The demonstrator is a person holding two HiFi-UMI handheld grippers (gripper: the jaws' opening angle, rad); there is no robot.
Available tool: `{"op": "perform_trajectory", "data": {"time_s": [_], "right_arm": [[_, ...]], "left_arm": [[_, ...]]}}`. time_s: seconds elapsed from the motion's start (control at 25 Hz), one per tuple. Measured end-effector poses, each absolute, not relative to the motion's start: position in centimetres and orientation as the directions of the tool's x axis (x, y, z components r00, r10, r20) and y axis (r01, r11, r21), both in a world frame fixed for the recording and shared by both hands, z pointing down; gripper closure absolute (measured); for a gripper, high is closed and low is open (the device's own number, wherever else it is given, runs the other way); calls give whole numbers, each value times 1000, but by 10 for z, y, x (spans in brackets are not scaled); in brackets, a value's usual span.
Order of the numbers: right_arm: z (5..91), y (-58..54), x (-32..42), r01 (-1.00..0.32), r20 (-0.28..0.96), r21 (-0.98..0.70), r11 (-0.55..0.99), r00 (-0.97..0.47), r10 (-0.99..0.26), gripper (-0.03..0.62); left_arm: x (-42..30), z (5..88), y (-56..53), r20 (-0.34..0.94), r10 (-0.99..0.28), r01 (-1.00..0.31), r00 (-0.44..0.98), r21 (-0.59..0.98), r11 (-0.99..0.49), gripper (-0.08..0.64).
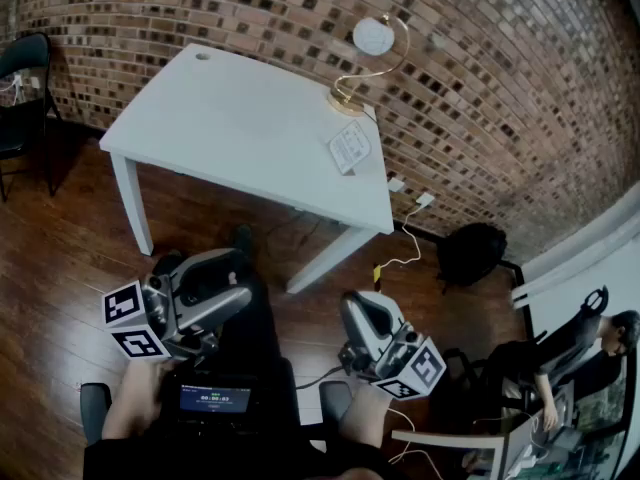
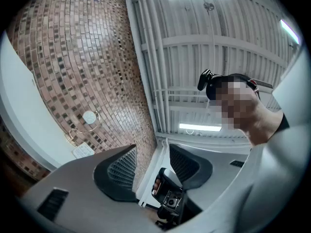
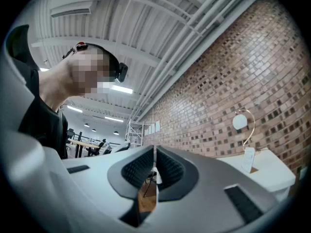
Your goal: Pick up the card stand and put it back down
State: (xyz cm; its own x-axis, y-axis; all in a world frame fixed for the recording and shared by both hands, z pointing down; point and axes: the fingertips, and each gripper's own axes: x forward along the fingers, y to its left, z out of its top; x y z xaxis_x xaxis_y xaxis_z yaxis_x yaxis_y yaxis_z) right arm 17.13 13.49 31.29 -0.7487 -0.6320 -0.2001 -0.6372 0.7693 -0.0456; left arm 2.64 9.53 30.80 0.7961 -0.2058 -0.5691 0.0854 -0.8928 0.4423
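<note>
The card stand [image 1: 373,37] sits at the upper right on the tabletop [image 1: 240,128], small and thin. I cannot tell whether the white card [image 1: 350,148] beside it lies flat. Left gripper [image 2: 153,166] fingers are released and empty; right gripper [image 3: 154,166] fingers are clenched on nothing.

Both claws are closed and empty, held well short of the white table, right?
Not quite. Only the right claw is closed; the left claw stands open, as the left gripper view shows. Both are empty and well short of the white table.
</note>
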Motion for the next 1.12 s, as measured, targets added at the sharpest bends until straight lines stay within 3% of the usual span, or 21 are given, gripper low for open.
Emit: {"op": "perform_trajectory", "data": {"time_s": [0.24, 0.4, 0.52, 1.12], "right_arm": [[345, 66, 190, -651, -154, -181, 737, -721, -675, 555], [349, 25, 196, -655, -149, -205, 727, -713, -685, 478], [356, 3, 196, -655, -136, -221, 723, -713, -688, 477], [343, -50, 228, -723, -157, -159, 672, -653, -741, 469]], "left_arm": [[26, 329, 27, -544, -267, 43, 795, 490, -870, 354], [24, 344, -12, -526, -305, 1, 794, 504, -864, 354], [27, 356, -32, -506, -322, -12, 800, 523, -853, 354], [45, 325, -89, -563, -218, 60, 797, 434, -899, 354]]}}
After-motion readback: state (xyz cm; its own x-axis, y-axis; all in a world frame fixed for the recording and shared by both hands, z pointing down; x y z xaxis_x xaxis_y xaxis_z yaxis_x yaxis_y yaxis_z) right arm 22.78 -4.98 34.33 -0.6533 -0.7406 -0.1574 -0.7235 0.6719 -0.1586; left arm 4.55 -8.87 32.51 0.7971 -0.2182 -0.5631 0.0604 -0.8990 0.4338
